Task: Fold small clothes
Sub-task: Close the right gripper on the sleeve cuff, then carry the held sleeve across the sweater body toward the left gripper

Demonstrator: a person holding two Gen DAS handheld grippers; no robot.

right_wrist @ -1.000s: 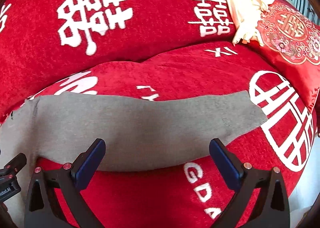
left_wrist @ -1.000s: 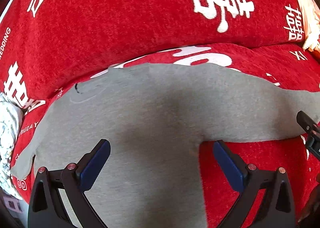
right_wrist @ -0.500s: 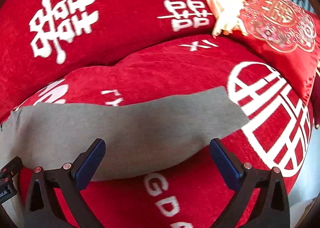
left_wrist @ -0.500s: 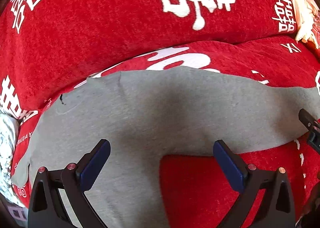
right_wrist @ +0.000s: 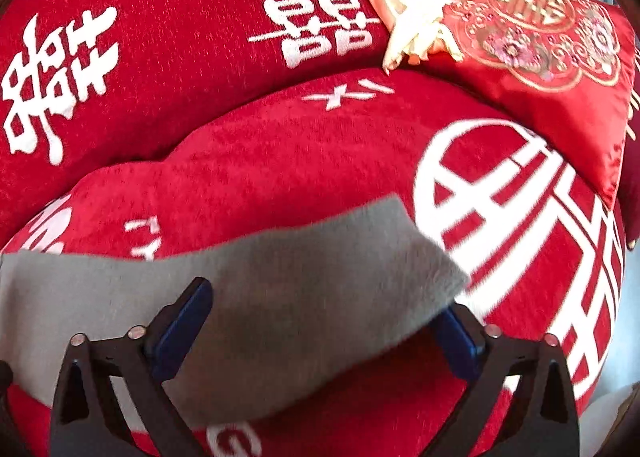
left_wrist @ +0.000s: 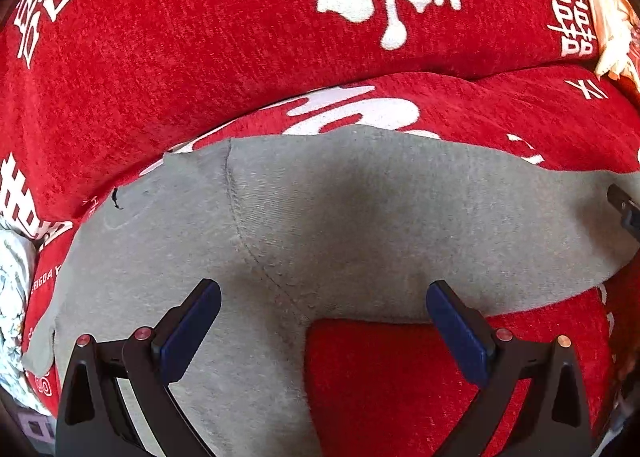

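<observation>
- The grey garment (left_wrist: pixel 360 225) is spread flat on the red sofa cushion (right_wrist: pixel 304 161).
- The left gripper (left_wrist: pixel 320 321) is held released above the armpit.
- The right gripper (right_wrist: pixel 320 321) is closing around the sleeve (right_wrist: pixel 320 265), not yet pinched; the cuff edge should be caught squarely.

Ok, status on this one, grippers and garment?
Left gripper open over grey garment. Right gripper closing around sleeve end, not pinched. Nothing in the way.

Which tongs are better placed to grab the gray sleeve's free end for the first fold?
Right. The right tongs straddle the gray sleeve near its cuff end, jaws closing around it. The left tongs stand open over the gray garment's underarm, where sleeve meets body, far from any free end.
</observation>
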